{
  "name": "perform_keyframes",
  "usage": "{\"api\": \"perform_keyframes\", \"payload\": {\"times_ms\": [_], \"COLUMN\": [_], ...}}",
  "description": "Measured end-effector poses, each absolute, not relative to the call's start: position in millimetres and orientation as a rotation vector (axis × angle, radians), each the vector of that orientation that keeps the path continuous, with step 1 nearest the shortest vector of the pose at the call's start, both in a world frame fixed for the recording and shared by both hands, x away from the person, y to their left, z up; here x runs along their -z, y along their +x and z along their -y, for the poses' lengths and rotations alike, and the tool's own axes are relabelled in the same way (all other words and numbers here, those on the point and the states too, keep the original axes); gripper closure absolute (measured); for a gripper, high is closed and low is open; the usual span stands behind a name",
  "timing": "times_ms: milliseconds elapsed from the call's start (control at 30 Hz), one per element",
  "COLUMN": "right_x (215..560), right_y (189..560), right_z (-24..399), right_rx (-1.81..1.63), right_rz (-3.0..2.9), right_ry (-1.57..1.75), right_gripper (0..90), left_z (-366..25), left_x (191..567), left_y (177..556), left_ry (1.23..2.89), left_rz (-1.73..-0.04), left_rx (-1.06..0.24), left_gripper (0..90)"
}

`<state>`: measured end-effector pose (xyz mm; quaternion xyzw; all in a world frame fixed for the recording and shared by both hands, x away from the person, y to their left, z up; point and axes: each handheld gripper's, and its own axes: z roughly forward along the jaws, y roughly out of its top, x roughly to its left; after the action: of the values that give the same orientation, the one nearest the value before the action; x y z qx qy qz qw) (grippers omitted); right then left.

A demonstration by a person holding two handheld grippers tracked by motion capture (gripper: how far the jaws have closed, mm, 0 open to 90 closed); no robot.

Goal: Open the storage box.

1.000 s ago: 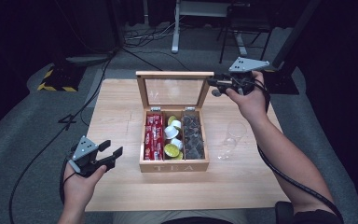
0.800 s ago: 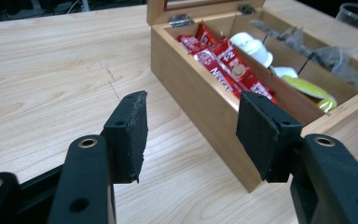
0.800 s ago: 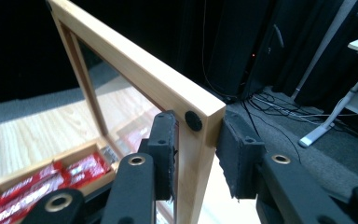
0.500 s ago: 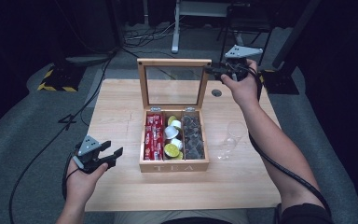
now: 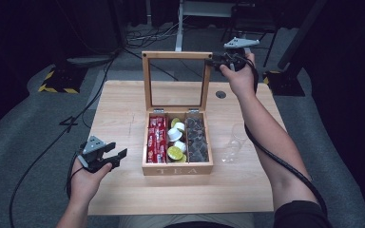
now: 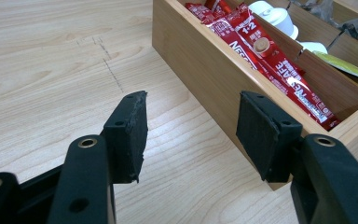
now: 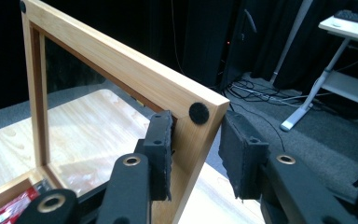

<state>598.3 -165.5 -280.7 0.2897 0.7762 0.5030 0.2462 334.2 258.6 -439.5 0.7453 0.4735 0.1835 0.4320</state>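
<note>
Lid-opening step: the right gripper (image 7: 196, 154), jaws just opened and loose around the upright lid's (image 5: 176, 55) top corner, must next back clear, while the left gripper (image 5: 116, 156) waits half-open beside the box (image 5: 177, 169) on the desk (image 5: 123, 104).

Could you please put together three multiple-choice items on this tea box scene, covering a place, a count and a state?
1. Where does the clear glass stand?
A. on the table right of the tea box
B. inside the box
C. on the floor

2. How many compartments does the box have?
A. two
B. three
C. five

3. How is the lid?
A. shut flat
B. lying on the table
C. raised upright

Key:
1 A, the high view shows it beside the box's right wall.
2 B, red sachets, round capsules and dark bags each fill one.
3 C, it stands up with the right gripper at its top corner, one pad on the frame, the other apart.
</note>
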Motion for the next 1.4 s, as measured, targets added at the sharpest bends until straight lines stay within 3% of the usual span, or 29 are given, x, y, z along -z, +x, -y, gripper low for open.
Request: {"api": "perform_keyframes", "payload": {"times_ms": [467, 800, 933, 1400], "right_x": [290, 286, 282, 275], "right_y": [624, 620, 612, 542], "right_z": [160, 166, 173, 204], "right_rx": [-1.359, -1.383, -1.398, -1.504], "right_rz": [-2.105, -2.078, -2.063, -2.151], "right_ry": [0.880, 0.890, 0.888, 0.827], "right_gripper": [62.0, 47.0, 42.1, 40.9], "left_z": [-263, -263, -266, -255], "left_x": [445, 444, 444, 457], "left_y": [337, 338, 340, 356], "left_ry": [1.854, 1.861, 1.872, 1.961], "left_rz": [-1.197, -1.195, -1.208, -1.209], "left_rx": [-0.443, -0.437, -0.429, -0.411], "left_gripper": [43.9, 42.7, 39.9, 35.5]}}
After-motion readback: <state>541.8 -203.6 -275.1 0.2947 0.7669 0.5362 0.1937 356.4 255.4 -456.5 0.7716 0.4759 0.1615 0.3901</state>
